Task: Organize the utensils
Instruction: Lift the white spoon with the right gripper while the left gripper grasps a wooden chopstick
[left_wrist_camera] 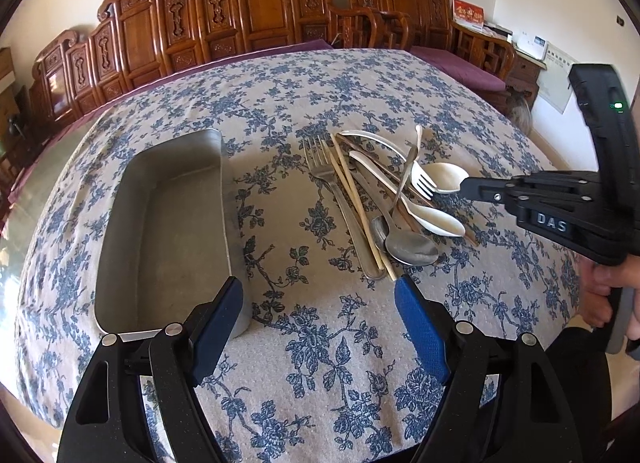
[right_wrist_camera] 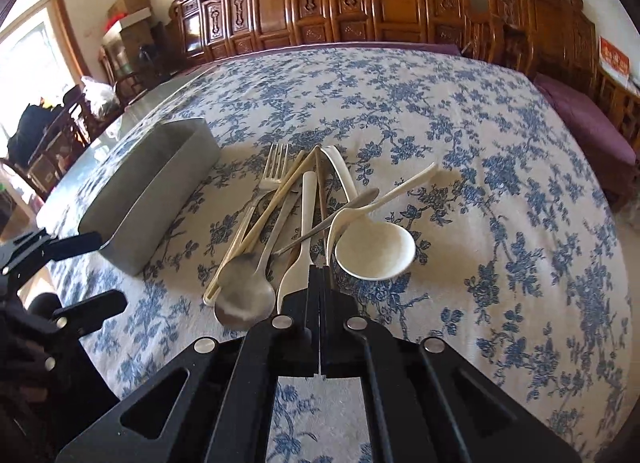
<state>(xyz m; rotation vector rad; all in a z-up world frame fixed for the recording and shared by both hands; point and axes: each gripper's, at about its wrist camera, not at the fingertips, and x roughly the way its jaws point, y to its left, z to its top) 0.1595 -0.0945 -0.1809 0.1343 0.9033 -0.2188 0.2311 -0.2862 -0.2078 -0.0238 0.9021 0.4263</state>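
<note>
Black left tool (left_wrist_camera: 319, 305) has blue textured pads, silver screws; right tool (left_wrist_camera: 466, 185) reads "DAS".

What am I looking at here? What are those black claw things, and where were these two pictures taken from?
No robot here: a person's hand holds a pincer tool, one in each hand. Each tool carries a wide-angle camera that looks along its fingers, so one picture comes from the left tool and the other from the right.

The left gripper is open and empty, near a metal tray. The right gripper is shut, apparently pinching the bowl rim of a white spoon.

On the flowered tablecloth lies a pile with a metal fork, chopsticks and a metal spoon.
</note>
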